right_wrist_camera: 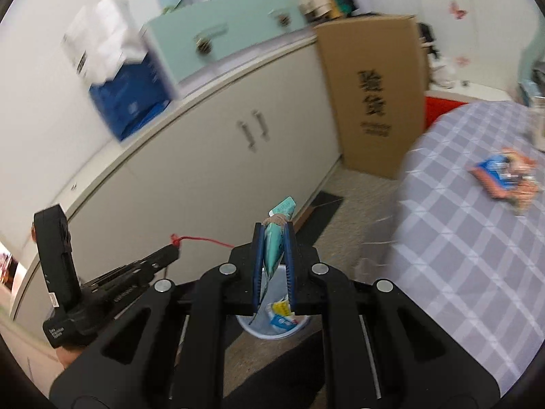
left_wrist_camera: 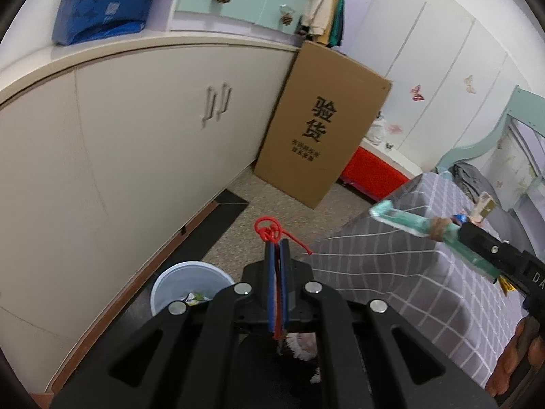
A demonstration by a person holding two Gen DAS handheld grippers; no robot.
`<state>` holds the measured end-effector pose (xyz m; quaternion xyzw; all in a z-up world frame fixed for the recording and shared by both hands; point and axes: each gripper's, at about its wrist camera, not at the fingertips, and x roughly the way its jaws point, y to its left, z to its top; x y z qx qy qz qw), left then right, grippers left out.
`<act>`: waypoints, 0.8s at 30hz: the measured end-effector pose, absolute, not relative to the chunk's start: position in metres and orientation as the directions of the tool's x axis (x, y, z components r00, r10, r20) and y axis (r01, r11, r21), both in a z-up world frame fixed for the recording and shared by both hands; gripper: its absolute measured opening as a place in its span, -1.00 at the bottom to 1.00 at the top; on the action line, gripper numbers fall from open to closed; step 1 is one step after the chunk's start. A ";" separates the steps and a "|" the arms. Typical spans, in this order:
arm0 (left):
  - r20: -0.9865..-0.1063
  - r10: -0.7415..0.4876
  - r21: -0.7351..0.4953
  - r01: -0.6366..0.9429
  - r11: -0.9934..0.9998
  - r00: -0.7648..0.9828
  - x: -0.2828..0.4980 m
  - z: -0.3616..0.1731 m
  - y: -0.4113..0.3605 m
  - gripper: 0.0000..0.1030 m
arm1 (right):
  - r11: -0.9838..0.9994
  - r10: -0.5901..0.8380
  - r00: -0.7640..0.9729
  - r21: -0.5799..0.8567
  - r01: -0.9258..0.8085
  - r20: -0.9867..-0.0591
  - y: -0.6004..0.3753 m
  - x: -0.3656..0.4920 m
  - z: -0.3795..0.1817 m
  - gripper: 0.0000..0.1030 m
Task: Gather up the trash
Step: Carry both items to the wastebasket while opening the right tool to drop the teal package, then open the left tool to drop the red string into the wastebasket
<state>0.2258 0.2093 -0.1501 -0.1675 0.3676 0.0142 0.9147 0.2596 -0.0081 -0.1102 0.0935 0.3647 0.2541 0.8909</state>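
My left gripper point(left_wrist_camera: 277, 248) is shut on a red knotted cord point(left_wrist_camera: 269, 230), which sticks out past the fingertips; it also shows in the right wrist view point(right_wrist_camera: 201, 239). My right gripper point(right_wrist_camera: 275, 230) is shut on a teal plastic wrapper point(right_wrist_camera: 276, 238), held over the floor; the wrapper also shows in the left wrist view point(left_wrist_camera: 402, 220). A pale blue trash bin point(left_wrist_camera: 170, 284) with wrappers inside stands on the floor below both grippers and shows under the right gripper point(right_wrist_camera: 262, 332). An orange and blue wrapper point(right_wrist_camera: 504, 177) lies on the table.
A table with a grey checked cloth point(right_wrist_camera: 460, 238) is on the right. A long cream cabinet point(left_wrist_camera: 119, 156) runs along the left. A tall cardboard box point(left_wrist_camera: 320, 126) leans at the cabinet's end. A red box point(left_wrist_camera: 371, 173) sits behind it.
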 end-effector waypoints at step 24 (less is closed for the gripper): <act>-0.820 0.048 -0.202 -0.367 0.908 0.571 0.253 -0.240 0.294 -0.95 | 0.858 0.469 0.434 0.281 -0.430 -0.769 0.111 0.295 -0.231 0.37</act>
